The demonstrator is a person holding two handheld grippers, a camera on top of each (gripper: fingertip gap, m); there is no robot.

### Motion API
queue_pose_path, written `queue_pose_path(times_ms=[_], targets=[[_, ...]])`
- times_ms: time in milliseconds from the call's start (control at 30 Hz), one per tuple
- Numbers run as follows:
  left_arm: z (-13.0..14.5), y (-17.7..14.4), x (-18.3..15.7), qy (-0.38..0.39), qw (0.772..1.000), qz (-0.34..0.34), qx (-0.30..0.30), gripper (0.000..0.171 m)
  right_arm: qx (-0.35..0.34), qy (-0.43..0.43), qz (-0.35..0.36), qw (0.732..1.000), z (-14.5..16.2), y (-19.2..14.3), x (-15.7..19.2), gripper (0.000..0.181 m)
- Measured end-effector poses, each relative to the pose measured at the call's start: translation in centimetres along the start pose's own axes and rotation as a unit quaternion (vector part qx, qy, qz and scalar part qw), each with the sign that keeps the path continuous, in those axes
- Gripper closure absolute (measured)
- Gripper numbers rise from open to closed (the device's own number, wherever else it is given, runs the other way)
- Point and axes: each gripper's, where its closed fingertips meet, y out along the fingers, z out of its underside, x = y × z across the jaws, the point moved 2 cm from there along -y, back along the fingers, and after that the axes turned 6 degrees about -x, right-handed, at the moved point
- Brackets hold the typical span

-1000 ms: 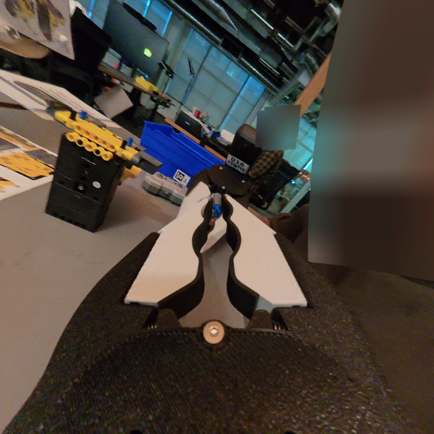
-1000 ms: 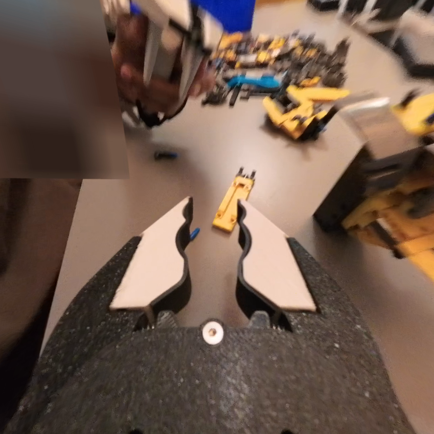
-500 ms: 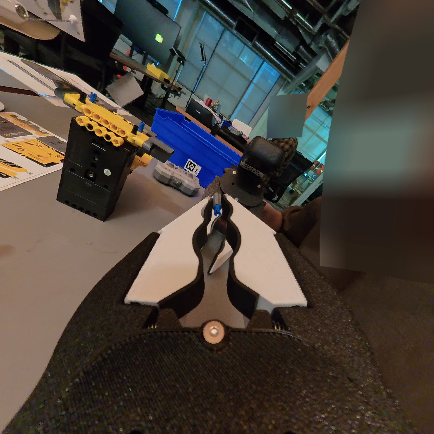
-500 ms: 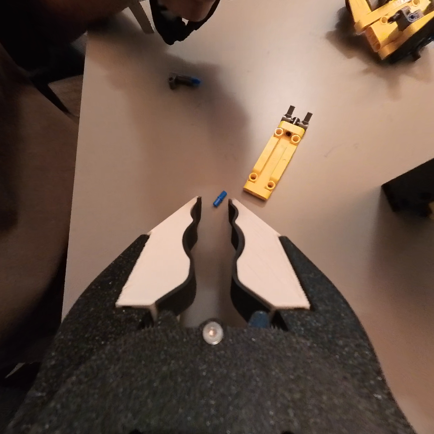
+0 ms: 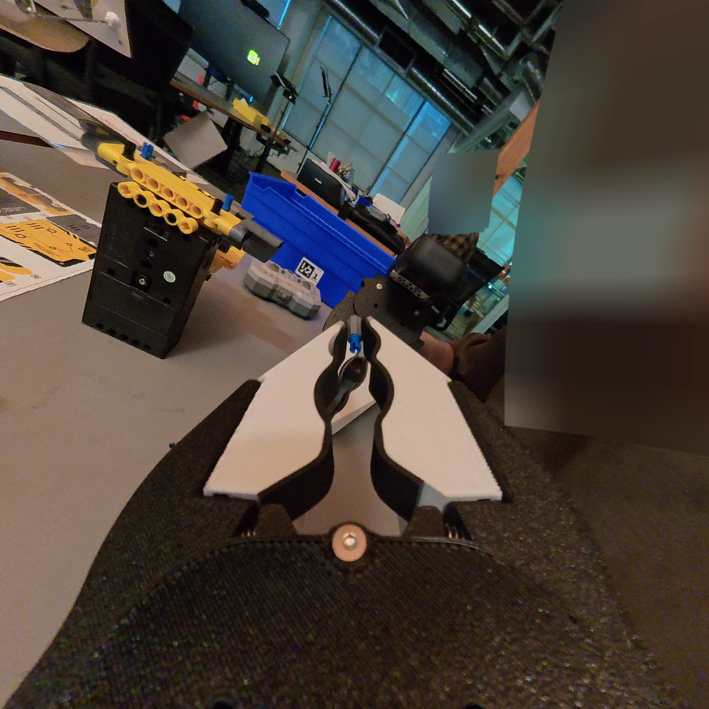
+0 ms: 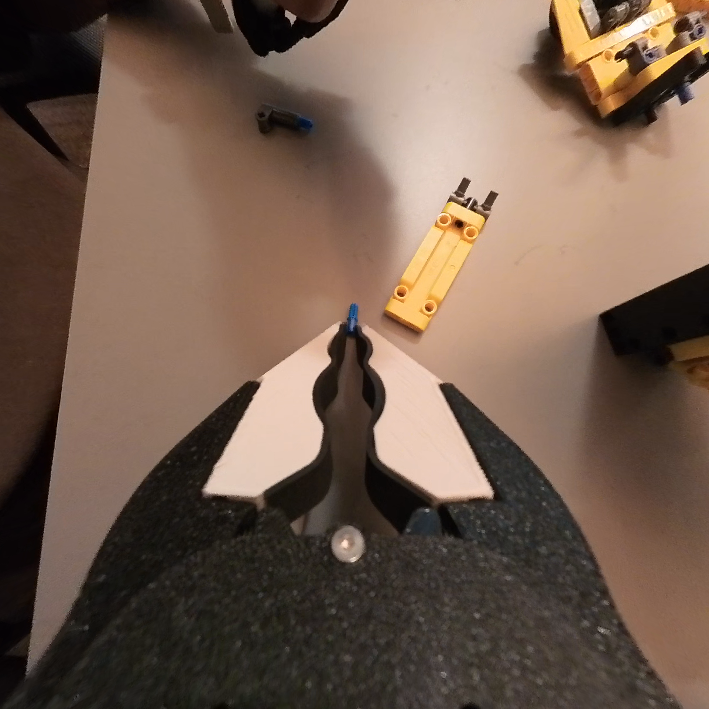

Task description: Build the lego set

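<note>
Since half-second-ago frame, right gripper [image 6: 352, 329] has closed from apart onto blue pin [image 6: 351, 315] on table [image 6: 192, 268]; pin tip pokes past fingertips. Left gripper [image 5: 355, 326] clamped on grey connector with blue pin [image 5: 353, 337], aloft. Judgement: keep squeeze light and centred, lift straight so pin won't twist. Yellow plate [image 6: 437, 264] right of fingers; loose grey connector [image 6: 282, 119] farther ahead-left.
</note>
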Motion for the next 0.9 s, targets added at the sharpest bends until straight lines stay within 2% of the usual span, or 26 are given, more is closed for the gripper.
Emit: queue_pose_path(times_ms=[167, 367, 500, 667, 900], targets=[[1.4, 0.2, 1.1, 0.017, 0.998, -0.045, 0.047, 0.168, -0.094, -0.002, 0.016, 0.995, -2.7, -2.0, -0.9, 0.178], [2.6, 0.8, -0.1, 0.000, 0.997, -0.001, 0.078, 0.168, -0.225, -0.018, 0.011, 0.974, -5.9, -6.4, -1.3, 0.178], [3.3, 1.1, -0.8, -0.019, 0.995, 0.032, 0.088, 0.168, -0.241, -0.047, 0.011, 0.969, -6.4, -7.1, -0.7, 0.178], [3.5, 1.3, -1.0, -0.031, 0.995, 0.044, 0.089, 0.168, -0.227, -0.064, 0.011, 0.972, -6.4, -6.5, -0.1, 0.178], [3.9, 1.3, -1.3, -0.028, 0.993, 0.055, 0.099, 0.168, -0.223, -0.019, -0.026, 0.974, -6.2, -5.8, 0.3, 0.178]])
